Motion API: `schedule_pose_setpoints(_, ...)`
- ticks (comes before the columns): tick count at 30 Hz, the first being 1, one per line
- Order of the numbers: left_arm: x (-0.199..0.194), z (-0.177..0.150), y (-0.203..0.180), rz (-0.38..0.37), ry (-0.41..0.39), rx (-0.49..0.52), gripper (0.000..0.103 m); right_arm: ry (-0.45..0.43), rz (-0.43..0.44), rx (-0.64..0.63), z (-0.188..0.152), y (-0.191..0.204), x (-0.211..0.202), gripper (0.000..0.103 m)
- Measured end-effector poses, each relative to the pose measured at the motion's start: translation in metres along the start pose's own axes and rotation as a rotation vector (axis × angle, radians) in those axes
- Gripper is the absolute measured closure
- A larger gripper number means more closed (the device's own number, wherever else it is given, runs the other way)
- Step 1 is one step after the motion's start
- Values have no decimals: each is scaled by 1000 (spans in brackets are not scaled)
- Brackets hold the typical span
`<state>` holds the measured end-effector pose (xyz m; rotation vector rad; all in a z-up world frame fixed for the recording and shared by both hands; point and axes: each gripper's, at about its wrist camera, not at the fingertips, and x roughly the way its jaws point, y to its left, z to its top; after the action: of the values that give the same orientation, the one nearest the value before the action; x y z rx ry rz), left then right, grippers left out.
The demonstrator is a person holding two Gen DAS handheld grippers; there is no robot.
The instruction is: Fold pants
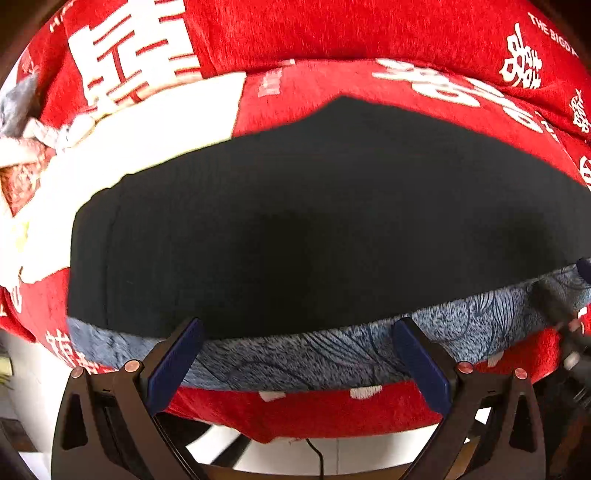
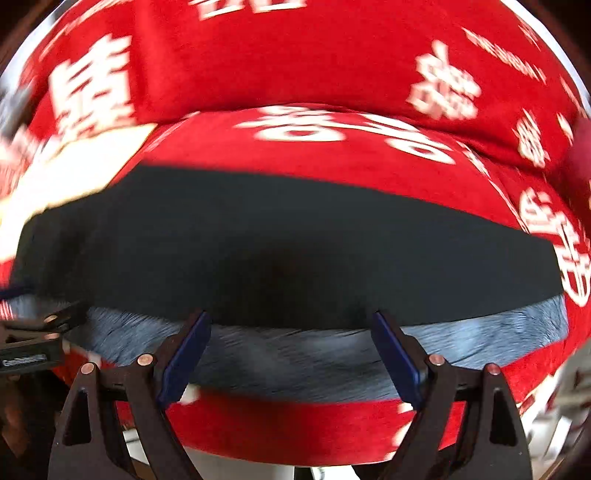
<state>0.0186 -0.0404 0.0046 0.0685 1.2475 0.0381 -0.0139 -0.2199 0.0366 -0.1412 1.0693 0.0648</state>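
Observation:
The black pants [image 1: 295, 229] lie flat on a red cover with white characters, and a band of their blue-grey fleece lining [image 1: 332, 350] shows along the near edge. My left gripper [image 1: 299, 325] is open and empty, its blue fingertips just over that near edge. The right wrist view, blurred, shows the same pants [image 2: 280, 251] and lining [image 2: 295, 362]. My right gripper [image 2: 291, 317] is open and empty at the near edge. The right gripper also shows at the right edge of the left wrist view [image 1: 569, 325]; the left gripper shows at the left of the right wrist view [image 2: 33, 332].
The red cover [image 1: 332, 33] rises into a backrest behind the pants. A white and patterned cloth pile [image 1: 55, 155] lies to the left. The front edge of the red seat [image 1: 303, 413] drops to a pale floor with a cable.

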Motion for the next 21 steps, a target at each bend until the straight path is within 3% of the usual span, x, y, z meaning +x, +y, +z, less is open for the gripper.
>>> schedule_pose_setpoints(8, 9, -7, 8, 1, 31, -35, 0, 22, 3, -24, 1, 21, 11, 12)
schedule_pose_setpoints(12, 10, -11, 17, 13, 41, -47, 0, 23, -19, -56, 0, 11, 17, 10)
schedule_pose_setpoints(16, 18, -14, 46, 34, 61, -115, 0, 18, -97, -27, -7, -25, 13, 8)
schedule_pose_setpoints(21, 27, -25, 103, 46, 93, -253, 0, 54, -168, 133, -18, -110, 16, 1)
